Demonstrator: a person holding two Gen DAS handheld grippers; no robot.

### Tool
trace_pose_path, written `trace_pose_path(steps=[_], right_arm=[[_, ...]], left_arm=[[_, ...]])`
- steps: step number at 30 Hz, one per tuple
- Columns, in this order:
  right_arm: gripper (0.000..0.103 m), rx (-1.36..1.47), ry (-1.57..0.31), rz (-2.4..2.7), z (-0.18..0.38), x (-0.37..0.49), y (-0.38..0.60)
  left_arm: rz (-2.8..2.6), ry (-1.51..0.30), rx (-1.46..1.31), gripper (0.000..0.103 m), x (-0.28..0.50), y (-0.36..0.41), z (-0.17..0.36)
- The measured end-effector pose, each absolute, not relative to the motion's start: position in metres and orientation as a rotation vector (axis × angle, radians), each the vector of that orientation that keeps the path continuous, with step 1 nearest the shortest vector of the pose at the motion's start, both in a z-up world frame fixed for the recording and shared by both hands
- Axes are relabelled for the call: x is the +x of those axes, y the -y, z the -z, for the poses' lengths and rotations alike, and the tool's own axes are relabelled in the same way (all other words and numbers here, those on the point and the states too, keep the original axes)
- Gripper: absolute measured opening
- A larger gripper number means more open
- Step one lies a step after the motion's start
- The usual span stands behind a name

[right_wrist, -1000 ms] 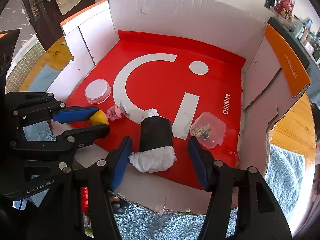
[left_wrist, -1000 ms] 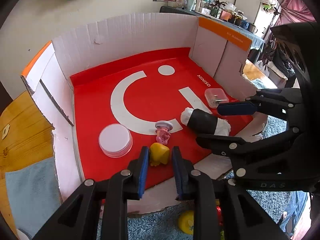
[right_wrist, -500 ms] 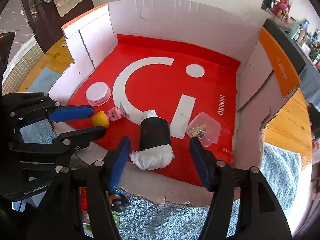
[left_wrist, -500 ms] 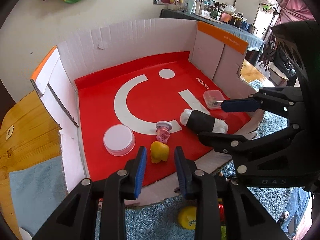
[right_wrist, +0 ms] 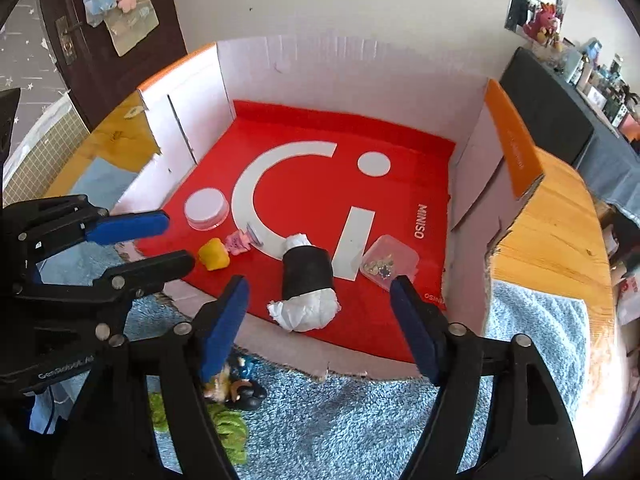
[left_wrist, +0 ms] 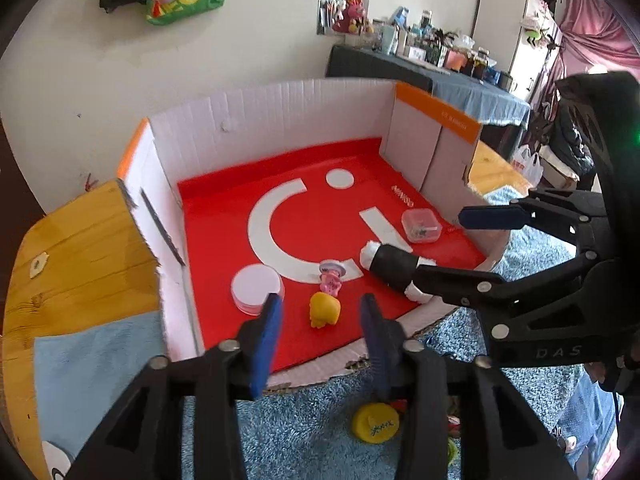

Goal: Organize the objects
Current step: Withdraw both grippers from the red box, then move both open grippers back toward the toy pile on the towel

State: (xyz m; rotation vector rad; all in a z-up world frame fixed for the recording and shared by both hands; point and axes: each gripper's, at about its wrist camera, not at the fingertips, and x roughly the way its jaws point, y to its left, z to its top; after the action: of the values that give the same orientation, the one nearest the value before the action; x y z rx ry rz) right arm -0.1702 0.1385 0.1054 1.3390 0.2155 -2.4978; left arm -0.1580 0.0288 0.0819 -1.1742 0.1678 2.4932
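While both tools hang over the near edge of the cardboard tray (left_wrist: 280, 120), the left gripper (left_wrist: 320, 312) is released, its blue pads apart and empty on either side of the yellow toy (left_wrist: 325, 309) on the red floor. At 12 o'clock from that toy lies a pink figure (left_wrist: 331, 280); a round white container (left_wrist: 256, 288) sits at 10 o'clock. The right gripper (right_wrist: 320, 312) is also spread wide and grasps nothing, framing the black roll with white paper ends (right_wrist: 306, 280). At 3 o'clock from the roll rests a clear plastic box (right_wrist: 390, 261) of small bits.
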Motion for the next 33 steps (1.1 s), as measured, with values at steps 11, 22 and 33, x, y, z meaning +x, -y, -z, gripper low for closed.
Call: trace_pose_path(steps=[11,22,33], right_arm=[[0.086,1.205,-0.096,2.57,-0.135,-0.142,-0.148],[0.093,1.019,-0.013,2.688,-0.159,-0.081,-0.155],[0.102,0.85,-0.022,2.823,-0.156,-0.03,-0.159]], left_arm=[[-2.607,-0.138,-0.999,0.064,-0.114,-0.013,-0.12],[-2.68,-0.071,-0.895,0.069,-0.064,0.002,-0.134],[-2.751,0.028,-0.808,0.095,-0.027,0.013,-0.132]])
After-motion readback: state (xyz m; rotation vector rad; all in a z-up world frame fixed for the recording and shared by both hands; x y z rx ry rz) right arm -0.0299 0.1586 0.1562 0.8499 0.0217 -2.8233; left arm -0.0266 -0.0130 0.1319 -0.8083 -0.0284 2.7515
